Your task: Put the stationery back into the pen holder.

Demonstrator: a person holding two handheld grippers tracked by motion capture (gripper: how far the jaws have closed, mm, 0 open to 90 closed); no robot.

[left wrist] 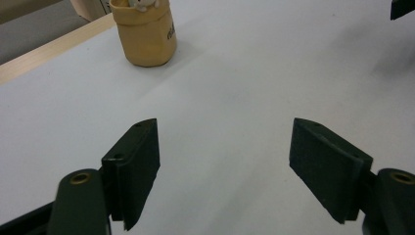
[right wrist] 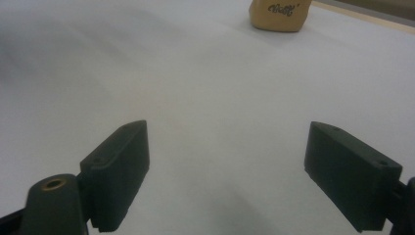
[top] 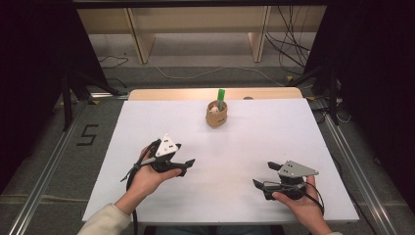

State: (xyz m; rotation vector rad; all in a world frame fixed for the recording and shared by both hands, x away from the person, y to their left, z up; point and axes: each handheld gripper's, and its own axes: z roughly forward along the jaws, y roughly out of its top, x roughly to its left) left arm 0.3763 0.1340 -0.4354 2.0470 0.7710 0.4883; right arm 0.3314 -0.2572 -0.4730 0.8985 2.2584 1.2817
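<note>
A tan fabric pouch stands upright at the far middle of the white table. A green marker sticks up out of it, beside a small white item. My left gripper is held low over the near left of the table, open with nothing between its jaws. My right gripper hovers at the near right, also open and holding nothing. In the left gripper view the pouch is far ahead and to the left of the left gripper. In the right gripper view the pouch is at the top, beyond the right gripper.
A strip of bare wood runs along the table's far edge. Cables lie on the floor beyond, near wooden shelf legs. Metal rails flank the table, and a "5" is marked on the floor at left.
</note>
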